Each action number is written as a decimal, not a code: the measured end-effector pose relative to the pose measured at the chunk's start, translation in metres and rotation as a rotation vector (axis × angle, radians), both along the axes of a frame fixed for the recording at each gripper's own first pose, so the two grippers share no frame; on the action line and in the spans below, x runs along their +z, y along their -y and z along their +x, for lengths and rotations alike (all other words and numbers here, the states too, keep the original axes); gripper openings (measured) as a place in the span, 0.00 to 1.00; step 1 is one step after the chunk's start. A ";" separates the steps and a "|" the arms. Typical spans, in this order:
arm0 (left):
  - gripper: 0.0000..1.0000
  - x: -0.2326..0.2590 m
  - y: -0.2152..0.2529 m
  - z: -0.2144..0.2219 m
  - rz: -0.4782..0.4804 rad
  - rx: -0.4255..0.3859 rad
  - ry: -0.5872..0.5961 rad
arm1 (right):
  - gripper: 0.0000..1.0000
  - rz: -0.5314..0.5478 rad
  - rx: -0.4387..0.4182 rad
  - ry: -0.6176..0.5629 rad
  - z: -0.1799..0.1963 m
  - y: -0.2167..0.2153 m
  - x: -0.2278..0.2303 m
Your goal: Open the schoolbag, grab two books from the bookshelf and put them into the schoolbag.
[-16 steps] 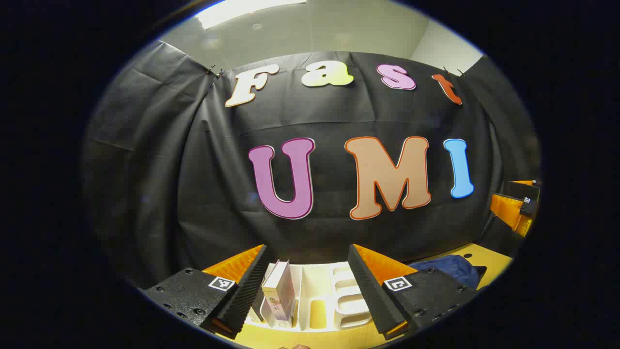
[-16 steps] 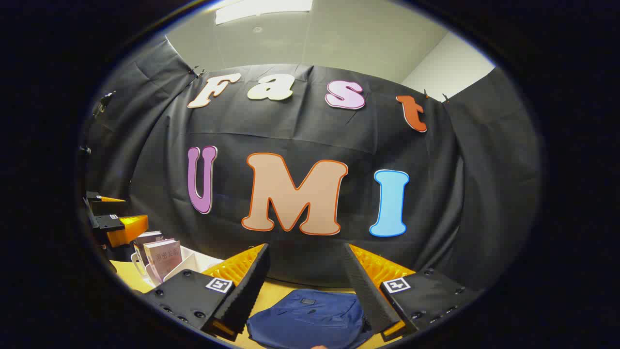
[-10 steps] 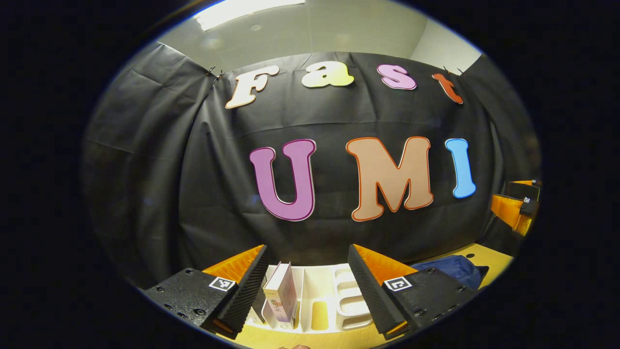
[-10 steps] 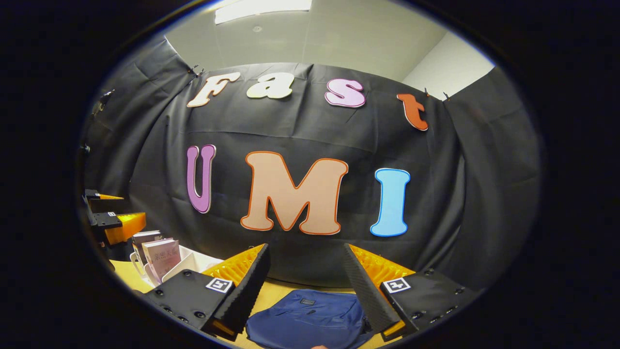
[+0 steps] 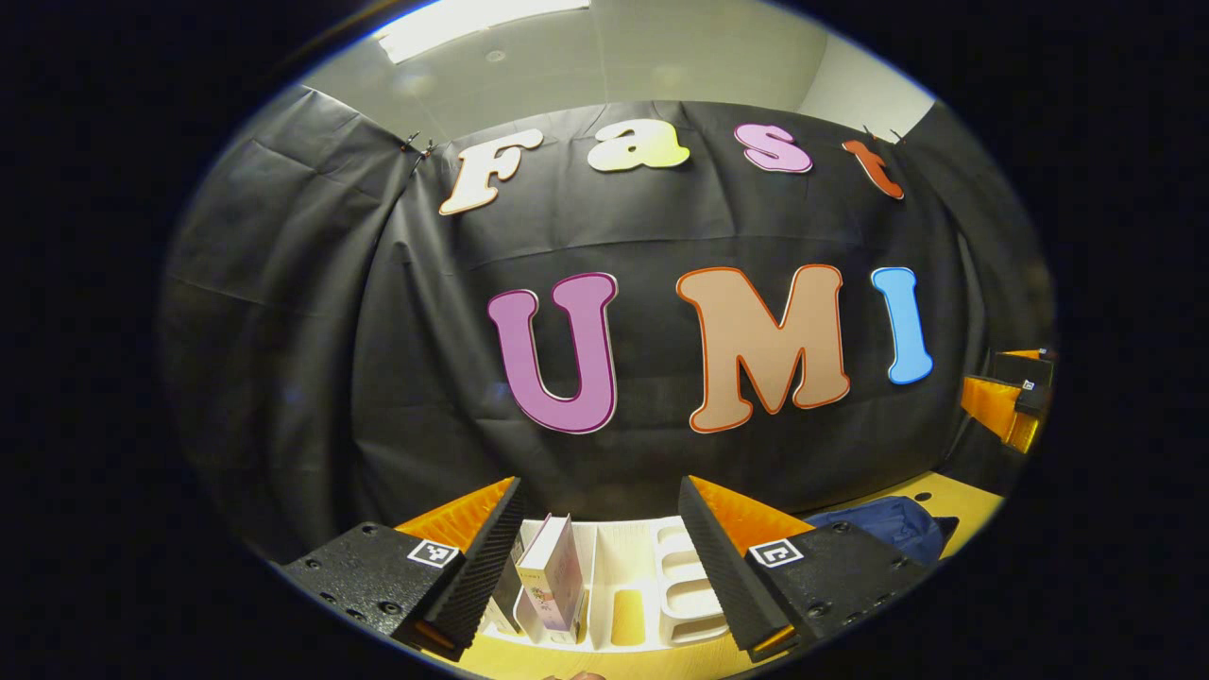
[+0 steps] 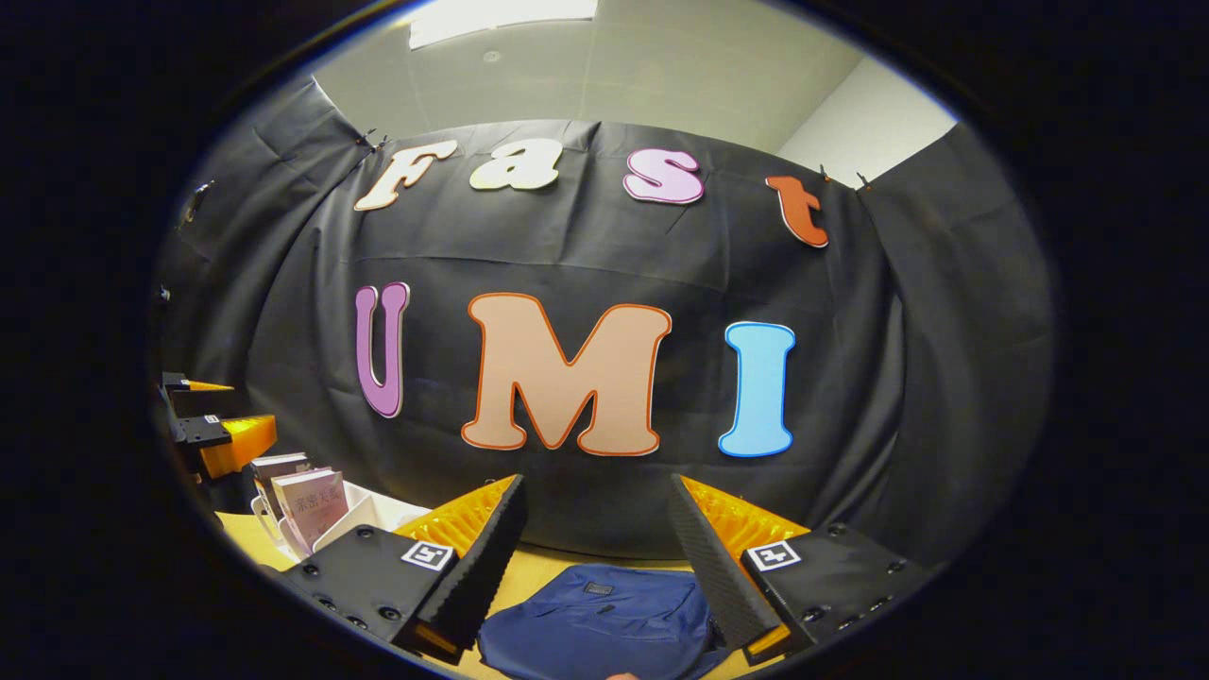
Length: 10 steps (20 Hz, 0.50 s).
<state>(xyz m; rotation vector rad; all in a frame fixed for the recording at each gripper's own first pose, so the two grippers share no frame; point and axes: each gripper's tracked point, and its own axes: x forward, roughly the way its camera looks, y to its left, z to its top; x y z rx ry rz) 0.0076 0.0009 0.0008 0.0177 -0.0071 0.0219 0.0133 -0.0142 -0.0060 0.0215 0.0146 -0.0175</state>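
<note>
The left gripper hangs with its jaws apart, holding nothing, above the near edge of the white shelf. 2 books stand upright in the shelf's left slots, just inside the left finger. The right gripper is also spread wide and empty, above the blue bag, which lies closed on the yellow table to the right of the shelf.

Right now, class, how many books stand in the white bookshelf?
2: both upright in the bookshelf's end slot, one book in front, the other close behind it. More could be hidden.
</note>
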 end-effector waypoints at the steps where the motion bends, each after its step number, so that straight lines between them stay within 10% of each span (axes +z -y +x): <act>1: 0.95 -0.001 0.001 0.000 0.000 0.000 0.000 | 0.94 0.002 -0.001 -0.001 0.000 0.001 -0.001; 10: 0.94 -0.002 0.002 0.002 0.002 0.002 -0.006 | 0.94 -0.052 0.045 -0.034 0.003 -0.002 -0.015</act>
